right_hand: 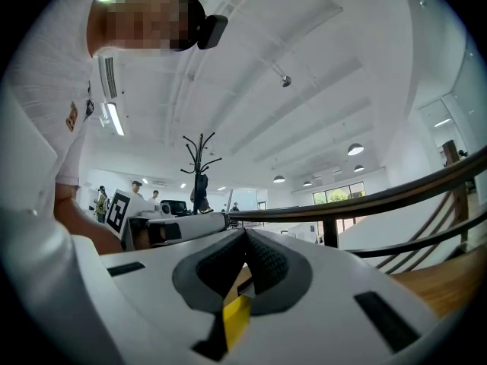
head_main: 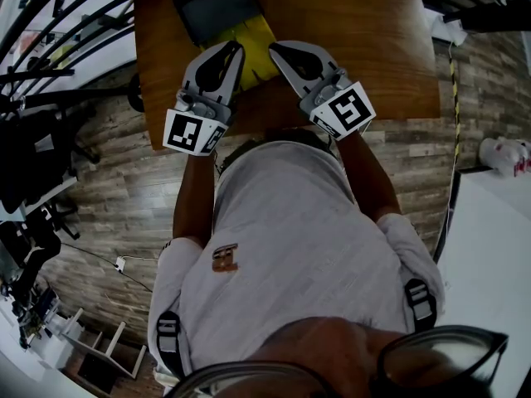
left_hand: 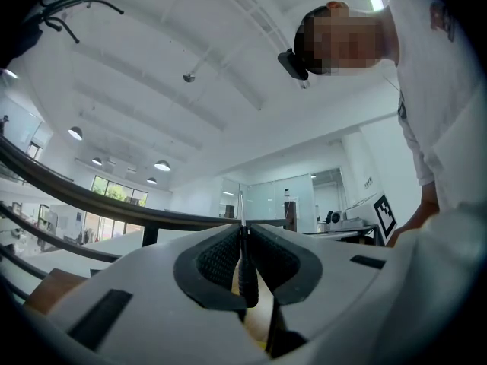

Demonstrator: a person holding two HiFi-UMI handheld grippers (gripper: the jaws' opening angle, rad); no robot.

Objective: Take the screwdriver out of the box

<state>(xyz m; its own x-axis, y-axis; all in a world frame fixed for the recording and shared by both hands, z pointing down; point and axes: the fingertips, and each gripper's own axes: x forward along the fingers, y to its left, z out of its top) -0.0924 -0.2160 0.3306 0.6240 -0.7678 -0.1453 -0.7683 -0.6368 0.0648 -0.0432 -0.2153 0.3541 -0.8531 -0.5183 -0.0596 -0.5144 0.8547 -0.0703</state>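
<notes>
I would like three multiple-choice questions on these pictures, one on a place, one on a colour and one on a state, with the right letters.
1. Over what are the left gripper and the right gripper held?
A. a carpet
B. the wooden table
C. a white desk

2. What colour is the object between their tips?
A. yellow
B. red
C. green

3. How do the left gripper's jaws stand?
A. wide apart and empty
B. shut on the screwdriver
C. shut on a cloth

Answers:
1 B: the head view shows brown wood under both.
2 A: it shows bright yellow there.
3 B: the left gripper view shows a thin dark handle pinched between the pads.
</notes>
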